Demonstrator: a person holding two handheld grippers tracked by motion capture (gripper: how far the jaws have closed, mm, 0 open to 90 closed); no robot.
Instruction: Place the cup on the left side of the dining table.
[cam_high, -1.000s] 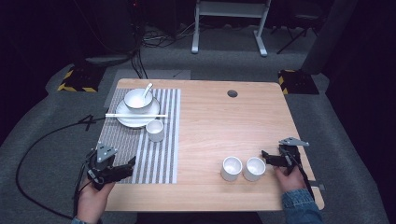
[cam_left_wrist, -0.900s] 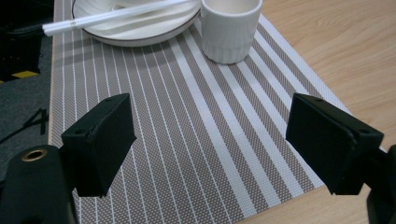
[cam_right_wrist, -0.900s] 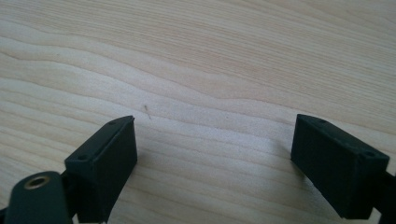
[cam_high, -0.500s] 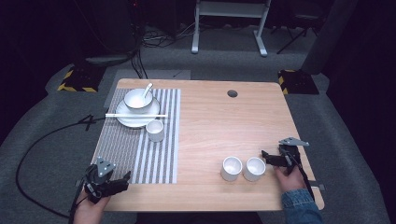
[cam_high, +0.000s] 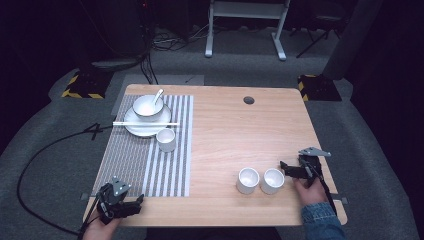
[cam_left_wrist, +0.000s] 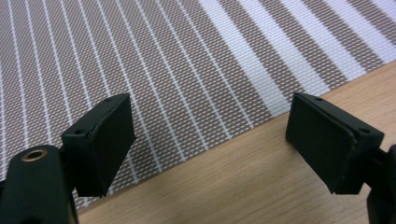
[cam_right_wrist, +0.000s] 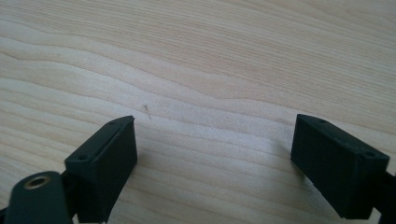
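1. Two white cups (cam_high: 260, 180) are what sit nearest my tools: they stand side by side, touching or nearly so, on the bare wood at the near right of the table (cam_high: 240, 135).
2. My right gripper (cam_high: 292, 170) lies just to the right of the right-hand cup, pointing at it, with the hand (cam_high: 307, 190) and a denim cuff behind it at the table's near edge.
3. In the right gripper view I see its jaws spread wide with nothing between them, just pale wood grain underneath.
4. My left gripper (cam_high: 132, 206) is at the near left corner of the table, by the near edge of the striped placemat (cam_high: 150, 160).
5. In the left gripper view its jaws are also spread wide and empty; the left jaw hangs over the mat's brown-and-white weave, the right one over wood, and the mat's edge runs diagonally between them.
6. At the far end of the placemat I see a plate (cam_high: 146, 126) carrying a white bowl (cam_high: 147, 106) with a spoon (cam_high: 157, 95) leaning in it.
7. A pair of chopsticks (cam_high: 145, 123) lies across the plate, just in front of the bowl.
8. A third small cup (cam_high: 166, 140) stands on the mat just beside the plate's near right edge.
9. The left gripper's cable (cam_high: 45, 150) loops across the grey floor to the left of the table.
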